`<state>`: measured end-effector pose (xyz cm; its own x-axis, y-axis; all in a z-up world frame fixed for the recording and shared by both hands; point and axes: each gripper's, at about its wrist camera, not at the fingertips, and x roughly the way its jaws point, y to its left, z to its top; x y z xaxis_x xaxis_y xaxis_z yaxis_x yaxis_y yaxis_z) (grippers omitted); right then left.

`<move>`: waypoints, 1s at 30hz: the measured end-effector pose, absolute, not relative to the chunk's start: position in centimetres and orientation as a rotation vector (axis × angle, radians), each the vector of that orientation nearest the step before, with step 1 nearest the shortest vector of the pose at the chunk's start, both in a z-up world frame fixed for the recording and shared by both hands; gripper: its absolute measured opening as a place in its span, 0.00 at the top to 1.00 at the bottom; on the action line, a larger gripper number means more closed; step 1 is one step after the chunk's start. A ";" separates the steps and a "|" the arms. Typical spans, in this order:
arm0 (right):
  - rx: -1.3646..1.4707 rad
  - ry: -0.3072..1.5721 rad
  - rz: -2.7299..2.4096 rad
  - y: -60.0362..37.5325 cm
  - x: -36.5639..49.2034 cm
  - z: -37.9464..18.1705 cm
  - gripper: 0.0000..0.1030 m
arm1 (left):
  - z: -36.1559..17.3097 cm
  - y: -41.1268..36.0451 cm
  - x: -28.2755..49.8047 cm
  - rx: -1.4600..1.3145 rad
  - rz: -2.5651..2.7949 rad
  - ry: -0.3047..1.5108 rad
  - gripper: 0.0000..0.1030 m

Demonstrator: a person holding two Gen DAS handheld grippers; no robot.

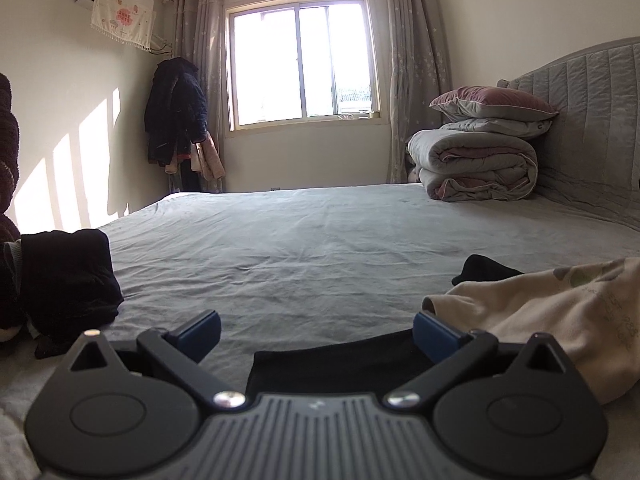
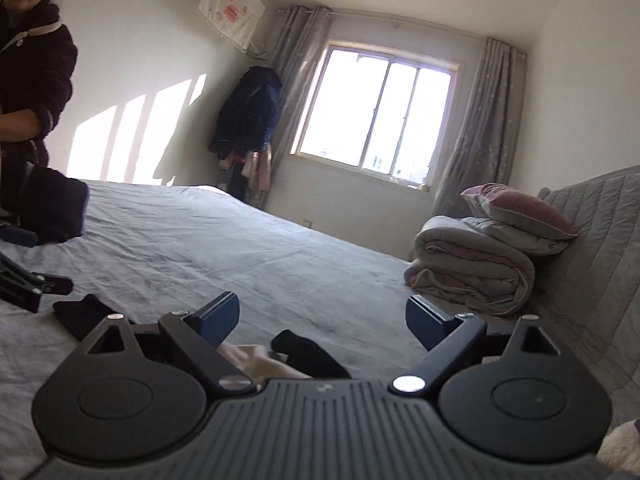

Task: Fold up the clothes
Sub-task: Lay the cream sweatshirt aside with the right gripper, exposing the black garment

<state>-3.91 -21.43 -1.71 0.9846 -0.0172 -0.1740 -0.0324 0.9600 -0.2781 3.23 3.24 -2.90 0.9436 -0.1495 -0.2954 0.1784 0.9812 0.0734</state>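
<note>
Both grippers stood wide open, gripping nothing: the left gripper (image 1: 316,330) above a black garment (image 1: 332,364), the right gripper (image 2: 322,316) over a cream garment (image 2: 256,362).

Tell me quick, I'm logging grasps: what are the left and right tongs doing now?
Left tongs: open, nothing gripped; a black garment lies below them.
Right tongs: open, holding nothing; a black sock lies below.
</note>
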 end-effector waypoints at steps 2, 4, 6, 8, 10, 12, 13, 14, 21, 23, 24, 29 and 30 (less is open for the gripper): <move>-0.368 0.264 0.110 -18.8 -2.8 -3.6 0.41 | -2.8 3.6 3.3 0.087 -0.142 0.303 0.00; -0.487 0.345 0.184 -16.0 -2.0 -6.1 0.50 | -2.8 3.8 3.2 0.094 -0.122 0.300 0.00; -0.573 0.406 0.231 -14.1 -1.3 -8.1 0.58 | -2.7 4.1 3.0 0.102 -0.107 0.292 0.00; -0.617 0.451 0.251 -13.4 -0.3 -9.2 0.58 | -2.7 4.4 2.9 0.105 -0.102 0.296 0.00; -0.653 0.482 0.306 -12.9 -0.2 -9.8 0.58 | -2.6 4.6 3.0 0.103 -0.106 0.306 0.00; -0.722 0.474 0.311 -12.1 -0.2 -10.3 0.58 | -2.6 4.8 3.0 0.095 -0.117 0.316 0.00; -0.761 0.467 0.290 -11.6 0.1 -10.5 0.53 | -2.6 4.9 3.0 0.090 -0.125 0.322 0.00; -0.799 0.459 0.270 -11.2 0.3 -10.7 0.51 | -2.5 5.0 3.0 0.084 -0.130 0.326 0.00; -0.782 0.559 0.349 -10.7 3.9 -12.2 0.41 | -2.9 4.6 2.7 0.107 -0.166 0.346 0.00; -0.706 0.595 0.372 -11.1 4.8 -12.1 0.59 | -3.0 4.6 2.8 0.108 -0.164 0.352 0.00; -0.713 0.587 0.354 -11.3 4.9 -12.2 0.69 | -3.0 4.6 2.9 0.106 -0.162 0.357 0.00; -0.549 0.539 0.311 -13.5 4.8 -11.1 0.89 | -3.2 4.6 3.2 0.091 -0.159 0.378 0.00; -0.494 0.523 0.304 -14.0 4.6 -10.7 0.89 | -3.3 4.5 3.3 0.091 -0.160 0.382 0.00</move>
<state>4.59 -14.01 -10.67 0.8261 0.1516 -0.5428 -0.3969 0.8402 -0.3694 3.29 4.50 -3.31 0.9155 -0.1382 -0.3778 0.1723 0.9833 0.0580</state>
